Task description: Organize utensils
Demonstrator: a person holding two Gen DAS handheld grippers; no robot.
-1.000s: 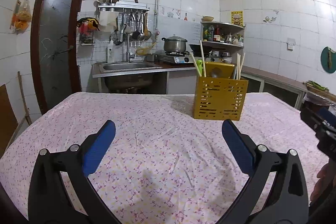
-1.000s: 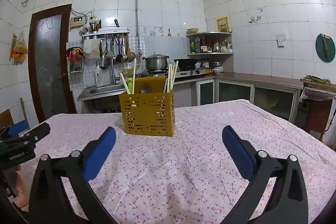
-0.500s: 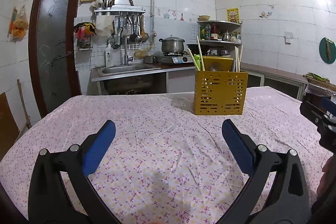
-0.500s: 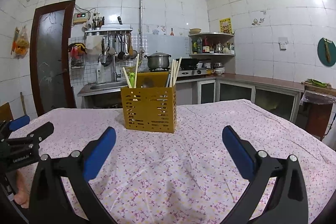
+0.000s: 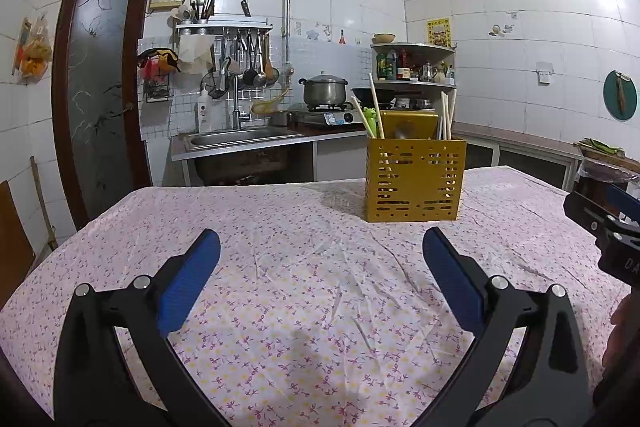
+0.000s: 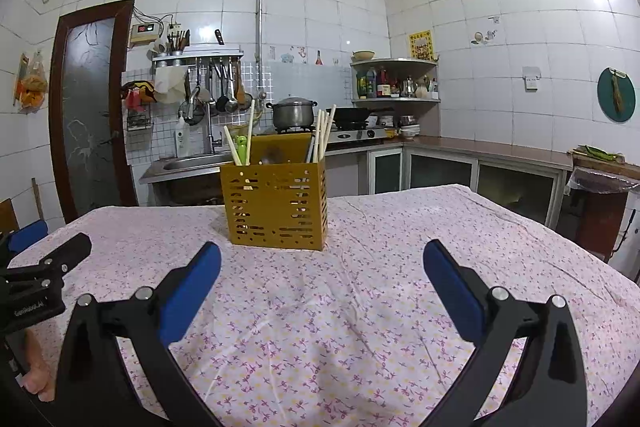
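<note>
A yellow perforated utensil holder (image 5: 415, 179) stands upright on the table's far part; it also shows in the right wrist view (image 6: 276, 205). Chopsticks (image 6: 323, 135) and a green utensil (image 6: 241, 146) stick out of it. My left gripper (image 5: 320, 255) is open and empty, above the cloth, short of the holder and to its left. My right gripper (image 6: 320, 259) is open and empty, short of the holder and slightly to its right. Each gripper shows at the edge of the other's view.
The table (image 5: 280, 267) carries a pink flowered cloth. Behind it are a sink (image 5: 240, 139), a pot (image 5: 323, 90) on a stove, a corner shelf (image 5: 412, 67) and a counter (image 6: 500, 151). A brown door (image 5: 100, 87) stands at the left.
Both views have tilted up slightly, so the holder sits lower in each frame and more wall and ceiling show. Both grippers stay open and empty.
</note>
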